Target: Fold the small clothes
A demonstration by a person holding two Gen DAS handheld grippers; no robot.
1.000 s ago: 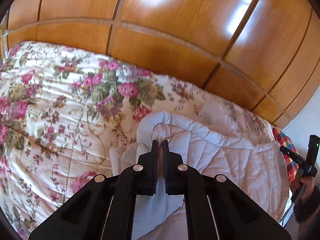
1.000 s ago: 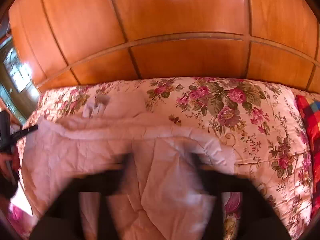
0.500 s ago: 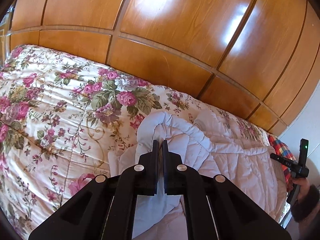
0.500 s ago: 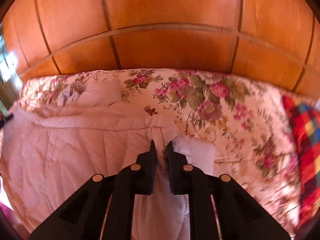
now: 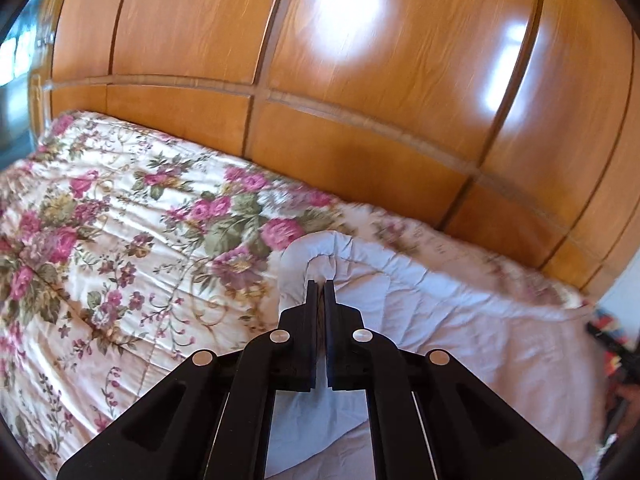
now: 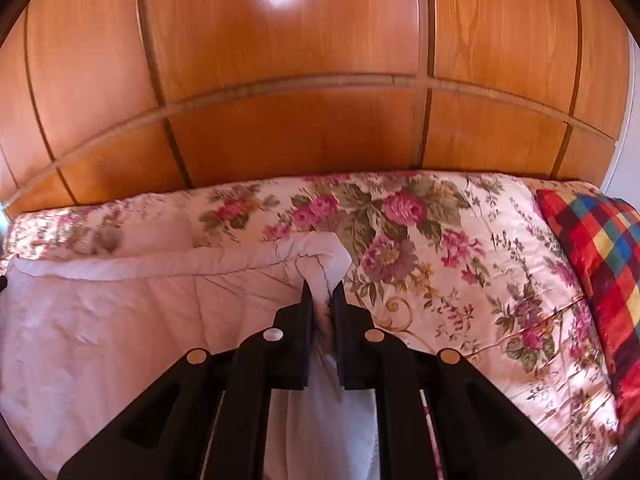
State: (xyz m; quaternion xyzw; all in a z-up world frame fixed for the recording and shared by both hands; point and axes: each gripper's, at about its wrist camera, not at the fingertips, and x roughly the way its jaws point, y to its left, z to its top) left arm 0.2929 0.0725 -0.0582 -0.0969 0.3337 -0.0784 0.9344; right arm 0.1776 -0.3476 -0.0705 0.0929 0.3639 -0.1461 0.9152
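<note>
While a second ago its jaws are blurred and wide apart, the right gripper [image 6: 322, 286] now clamps the white garment [image 6: 132, 320] corner | left gripper [image 5: 319, 285] stays pinched on the other corner | garment on floral bedspread [image 5: 120, 240], 6 o'clock | checked pillow [image 6: 596, 248], 3 o'clock.

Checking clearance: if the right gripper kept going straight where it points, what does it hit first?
The right gripper is shut on the white garment; its bunched edge comes first, then probably the floral bedspread. Depth is unclear.
</note>
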